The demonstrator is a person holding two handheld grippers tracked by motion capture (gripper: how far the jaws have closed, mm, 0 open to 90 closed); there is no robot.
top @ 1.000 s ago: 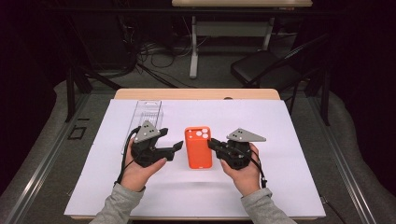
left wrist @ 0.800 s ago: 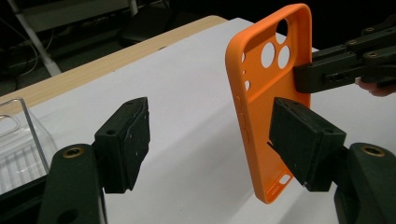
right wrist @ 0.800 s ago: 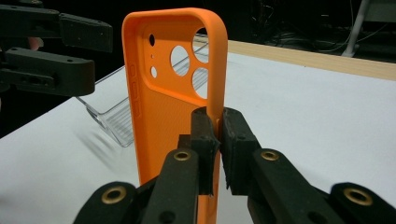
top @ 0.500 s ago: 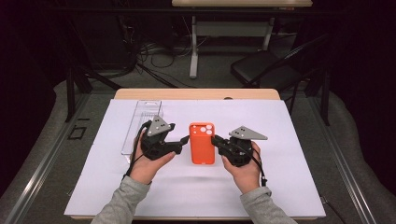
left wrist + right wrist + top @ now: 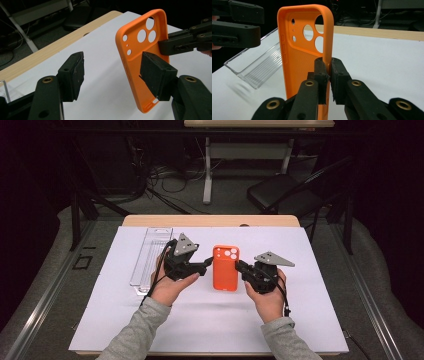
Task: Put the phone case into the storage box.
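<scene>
I had the orange phone case (image 5: 225, 268) up off the white sheet (image 5: 310, 320) that covered the table, roughly at the middle of the work area and between my two tools. My right gripper (image 5: 327, 65) was clamped tight on one long side wall of the case: in the right gripper view its two black pads met on the thin orange rim, one pad inside the shell and one outside, with the case standing upright in front of them and its camera cut-outs toward the top. From the high view that same gripper (image 5: 239, 265) came in from the right edge of the case, my hand under it and the grey plate on top. My left gripper (image 5: 112, 72) sat on the opposite side with its jaws at a middling gap; they had just been closing, and in the left gripper view the case's near long edge stood between them, just in front of the right-hand pad, while the left-hand pad was well apart from it with bare paper behind. I could not tell whether that right-hand pad was touching the orange wall or only in front of it, so I counted nothing as gripped on that side. In the high view the left gripper (image 5: 207, 263) reached the case's left edge. A clear plastic tray (image 5: 150, 257) lay flat on the sheet, beyond my left hand (image 5: 167, 287), well apart from the case.
</scene>
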